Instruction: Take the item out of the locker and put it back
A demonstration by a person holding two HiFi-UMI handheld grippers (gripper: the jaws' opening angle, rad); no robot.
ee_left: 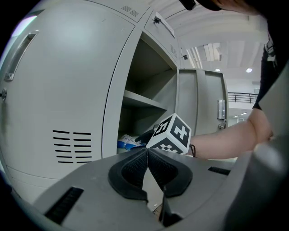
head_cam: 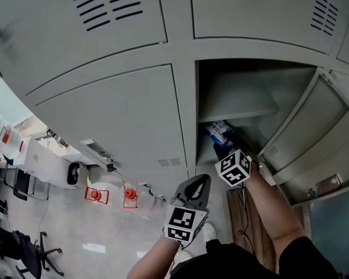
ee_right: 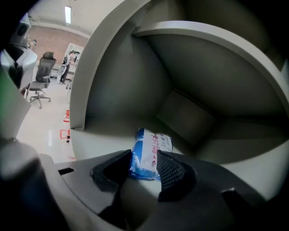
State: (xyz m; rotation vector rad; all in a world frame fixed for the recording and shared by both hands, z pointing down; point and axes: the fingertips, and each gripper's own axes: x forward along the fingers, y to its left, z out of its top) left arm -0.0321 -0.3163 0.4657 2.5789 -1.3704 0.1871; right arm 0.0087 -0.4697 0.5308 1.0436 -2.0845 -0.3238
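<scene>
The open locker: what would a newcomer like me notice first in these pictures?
The open locker, at the right of the head view, stands out among shut grey doors. On its floor lies a blue packet with a white label, pinched between the jaws of the right gripper. The left gripper hangs outside, shut and empty.

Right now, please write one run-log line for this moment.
right claw: inside open locker, shut on blue packet lying below the shelf | left claw: shut, empty, outside locker
</scene>
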